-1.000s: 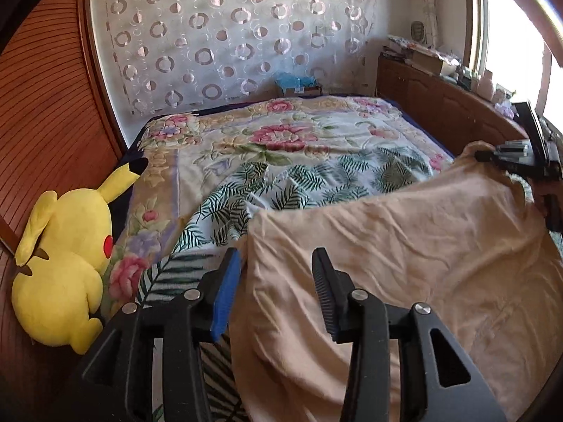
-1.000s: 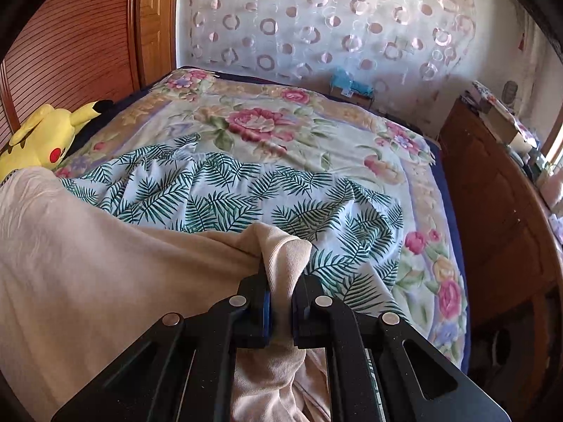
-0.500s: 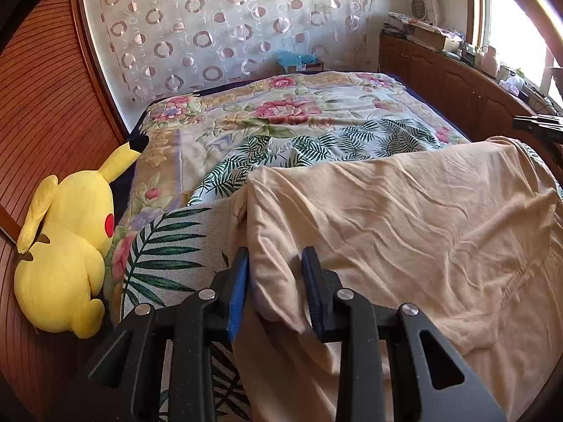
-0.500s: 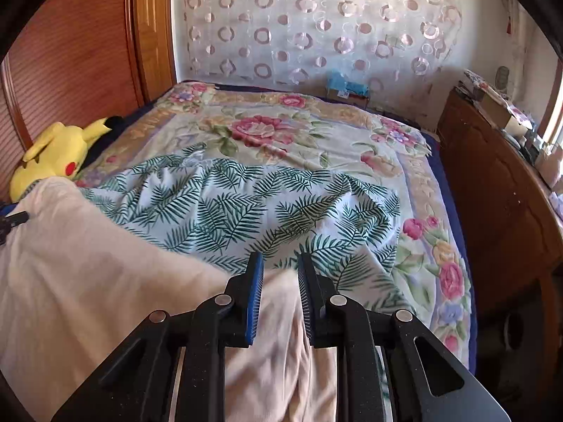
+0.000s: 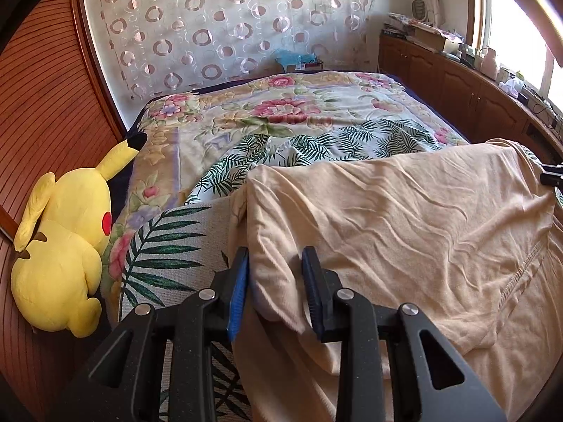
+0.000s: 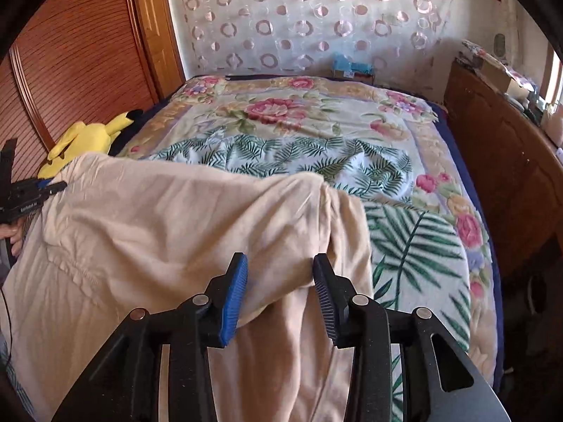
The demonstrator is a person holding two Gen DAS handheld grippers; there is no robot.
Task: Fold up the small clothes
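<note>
A wrinkled peach-beige cotton garment [image 5: 404, 218] fills the lower right of the left wrist view, lying folded over on the floral and palm-leaf bedspread [image 5: 281, 119]. The left gripper [image 5: 274, 274] and the right gripper [image 6: 279, 281] both stand open, each straddling a folded corner. A yellow plush toy [image 5: 59, 242] sits at left.

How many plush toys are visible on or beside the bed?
1. A yellow plush toy lies at the bed's left edge, against the wooden panel. The beige garment may hide others.
</note>
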